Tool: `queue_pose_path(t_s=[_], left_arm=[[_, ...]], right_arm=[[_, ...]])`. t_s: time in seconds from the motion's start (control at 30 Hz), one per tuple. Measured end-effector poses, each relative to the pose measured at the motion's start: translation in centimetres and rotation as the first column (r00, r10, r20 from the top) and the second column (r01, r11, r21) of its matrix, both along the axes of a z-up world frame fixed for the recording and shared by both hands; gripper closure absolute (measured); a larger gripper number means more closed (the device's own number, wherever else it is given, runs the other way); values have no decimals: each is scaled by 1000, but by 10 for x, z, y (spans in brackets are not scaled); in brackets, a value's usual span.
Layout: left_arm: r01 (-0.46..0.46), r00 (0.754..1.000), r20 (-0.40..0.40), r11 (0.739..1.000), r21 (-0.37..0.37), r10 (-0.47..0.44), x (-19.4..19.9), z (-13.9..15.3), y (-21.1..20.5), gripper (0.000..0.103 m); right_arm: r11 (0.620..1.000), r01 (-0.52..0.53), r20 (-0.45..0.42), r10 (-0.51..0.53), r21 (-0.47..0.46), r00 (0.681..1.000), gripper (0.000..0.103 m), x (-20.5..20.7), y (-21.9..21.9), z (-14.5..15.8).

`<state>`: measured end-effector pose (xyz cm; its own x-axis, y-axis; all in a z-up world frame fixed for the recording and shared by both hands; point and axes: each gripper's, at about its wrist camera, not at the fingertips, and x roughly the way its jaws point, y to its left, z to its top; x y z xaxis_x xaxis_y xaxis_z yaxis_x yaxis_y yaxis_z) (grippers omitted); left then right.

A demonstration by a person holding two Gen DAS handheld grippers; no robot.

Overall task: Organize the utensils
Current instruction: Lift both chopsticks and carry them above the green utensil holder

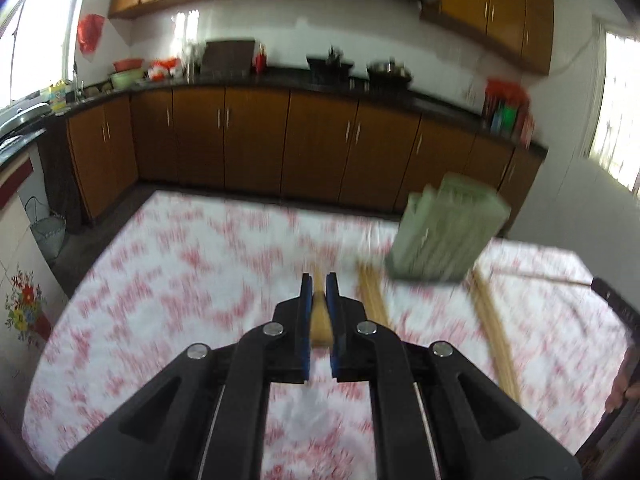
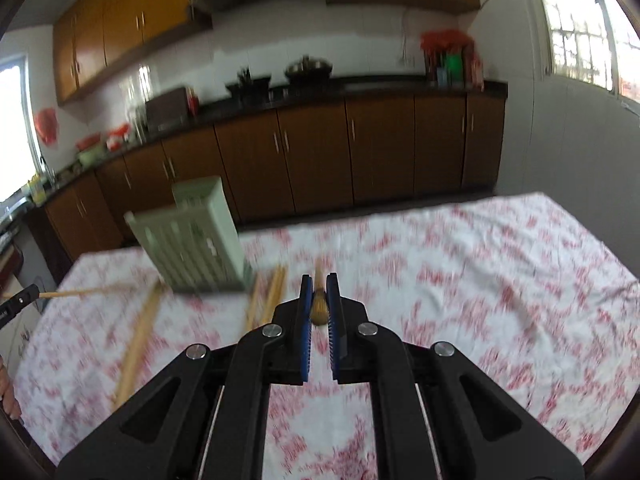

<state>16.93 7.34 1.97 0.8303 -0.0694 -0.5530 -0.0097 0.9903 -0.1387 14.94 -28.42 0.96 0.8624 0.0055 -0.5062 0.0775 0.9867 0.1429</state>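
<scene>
Gripping one pale wooden chopstick [image 1: 320,316] in the left fingers [image 1: 307,300], another [image 2: 319,304] in the right fingers [image 2: 332,300], clamped nearly shut, ready for the green slotted plastic holder [image 2: 196,236] mid-tabletop [image 2: 480,264].

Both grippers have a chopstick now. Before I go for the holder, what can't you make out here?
- Green holder: motion-blurred in both wrist views; its opening unreadable.
- Loose chopsticks: smeared, count unclear.
- Chopstick in left gripper, and in right gripper: mostly hidden between the pads.
</scene>
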Motion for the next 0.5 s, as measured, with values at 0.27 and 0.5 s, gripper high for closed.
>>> queue_pose_path(t_s=[0.27, 0.5], left_arm=[[-27, 997, 66, 999, 28, 25, 12, 35, 6, 95], [-11, 983, 185, 999, 34, 5, 20, 92, -4, 95]], right_arm=[[1000, 4, 56, -3, -16, 998, 95, 12, 0, 20], [1000, -10, 206, 14, -24, 978, 95, 28, 11, 83]])
